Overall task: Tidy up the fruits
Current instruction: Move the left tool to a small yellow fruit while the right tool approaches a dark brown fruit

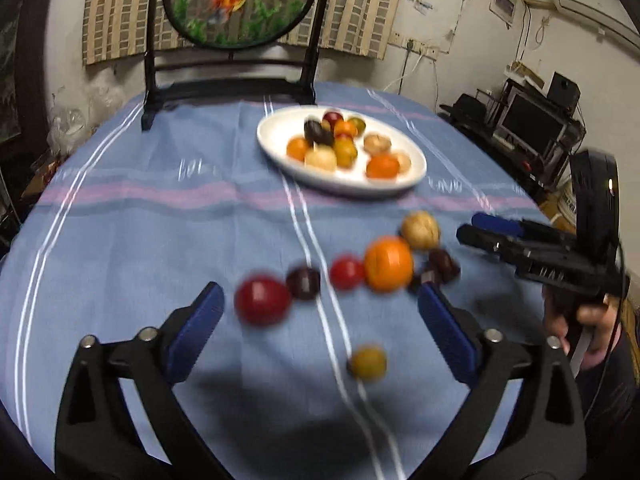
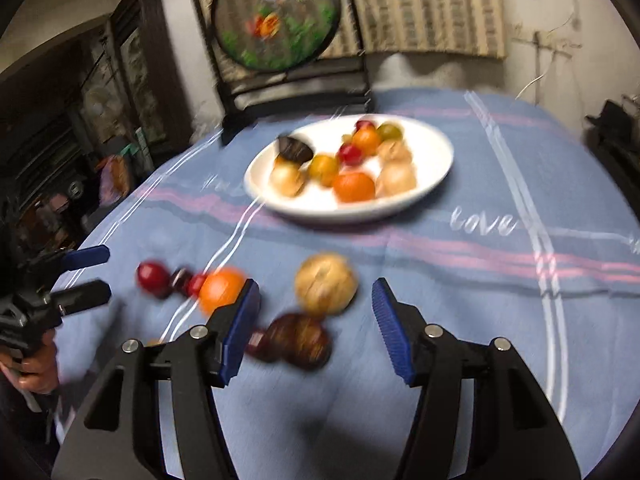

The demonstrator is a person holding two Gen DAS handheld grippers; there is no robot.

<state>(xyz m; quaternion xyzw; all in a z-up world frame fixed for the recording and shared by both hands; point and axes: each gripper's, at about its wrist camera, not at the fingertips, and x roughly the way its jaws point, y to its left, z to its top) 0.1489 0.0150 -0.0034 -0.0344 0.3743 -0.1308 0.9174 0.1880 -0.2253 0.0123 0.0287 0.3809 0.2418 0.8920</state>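
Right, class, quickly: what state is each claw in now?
Left claw: open wide, holding nothing.
Right claw: open, holding nothing.

Blue-clothed table bears white plate, loose fruits.

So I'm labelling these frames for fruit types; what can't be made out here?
- Dark fruit, right wrist view: motion-blurred and partly behind a finger of the right gripper; kind and count unclear.
- Plate fruits, both views: blurred and overlapping.
- Small yellowish fruit, left wrist view: too smeared to identify.
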